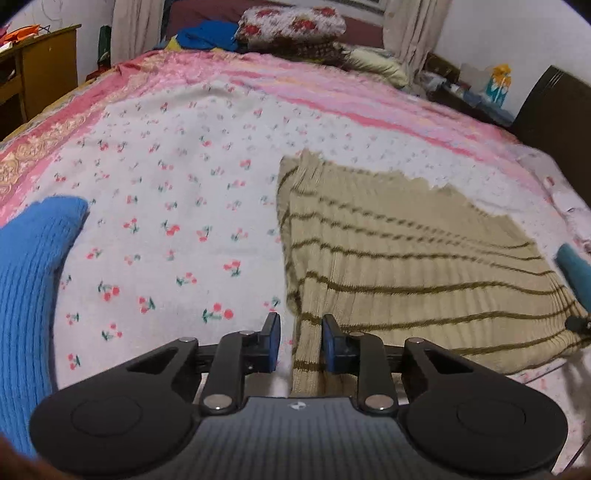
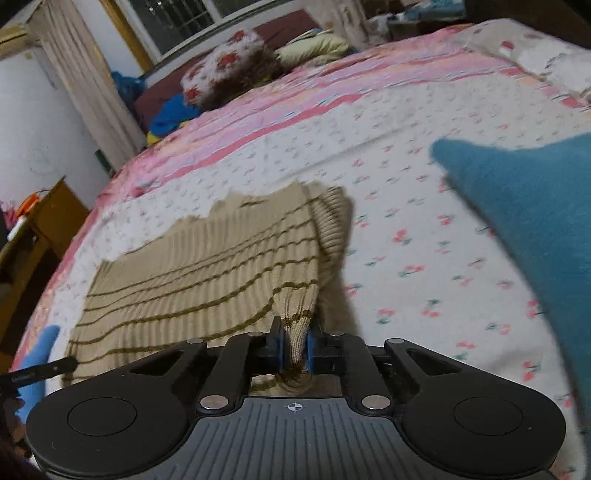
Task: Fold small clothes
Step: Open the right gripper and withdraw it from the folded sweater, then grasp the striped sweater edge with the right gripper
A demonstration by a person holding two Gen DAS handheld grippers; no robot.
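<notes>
A beige ribbed knit garment with olive stripes [image 1: 406, 266] lies spread on the bed; it also shows in the right wrist view [image 2: 207, 273]. My left gripper [image 1: 301, 343] is open, its blue pads either side of the garment's near left edge without pinching it. My right gripper [image 2: 295, 347] is shut on the garment's near right edge, which bunches between the pads and lifts slightly. A folded sleeve or cuff [image 2: 332, 225] lies along the garment's right side.
The garment lies on a white cherry-print sheet [image 1: 166, 240] over a pink bedspread [image 1: 332, 96]. A blue knit item [image 1: 29, 280] lies at the left, a teal item [image 2: 535, 221] at the right. Pillows [image 1: 291, 22] sit at the headboard, a wooden desk [image 1: 40, 70] at far left.
</notes>
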